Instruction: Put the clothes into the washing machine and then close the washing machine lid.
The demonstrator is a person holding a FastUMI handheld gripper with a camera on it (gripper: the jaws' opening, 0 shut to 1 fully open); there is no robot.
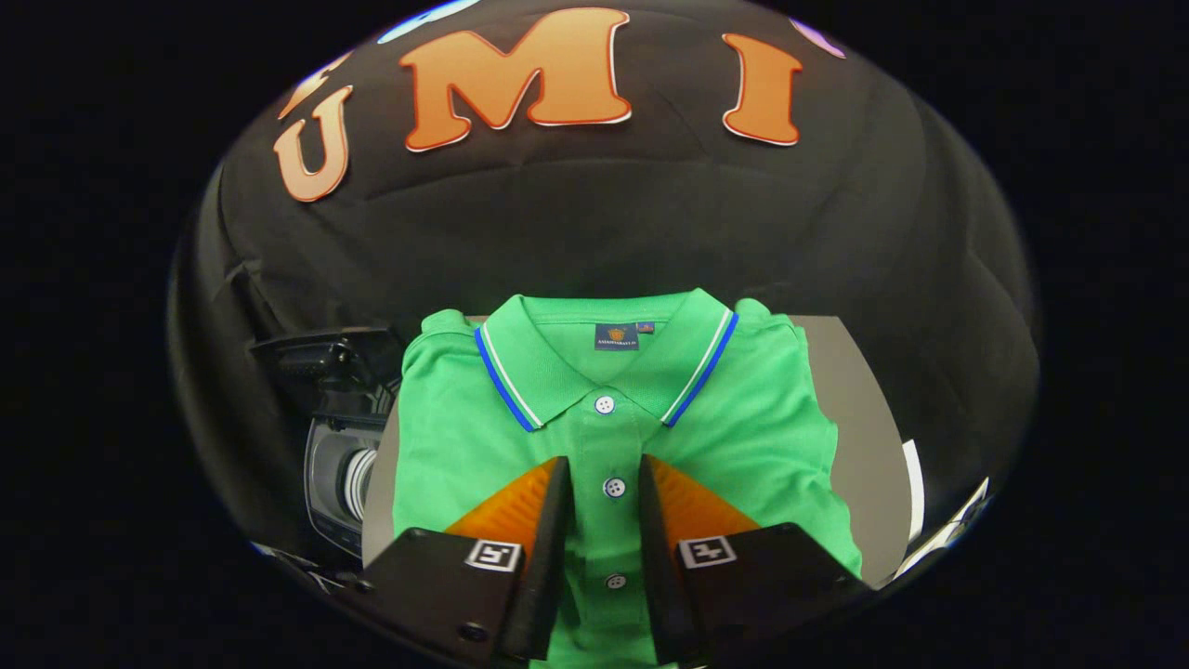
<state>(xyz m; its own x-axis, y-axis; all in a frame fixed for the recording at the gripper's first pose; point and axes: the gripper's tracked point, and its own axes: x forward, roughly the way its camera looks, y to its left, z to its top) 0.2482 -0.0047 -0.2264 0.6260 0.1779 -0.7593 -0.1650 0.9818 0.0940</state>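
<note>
tool point(604, 469) fingers apart above folded green polo shirt point(762, 437) on grey table point(868, 418).

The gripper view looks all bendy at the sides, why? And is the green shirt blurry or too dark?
In the gripper view the fisheye lens curves things toward the sides, so the table bows; the green shirt is sharp and brightly lit, its buttons clear; the washing machine beside the table sits dimmer; the gripper has its fingers open over the shirt's button strip, gripping nothing.
</note>
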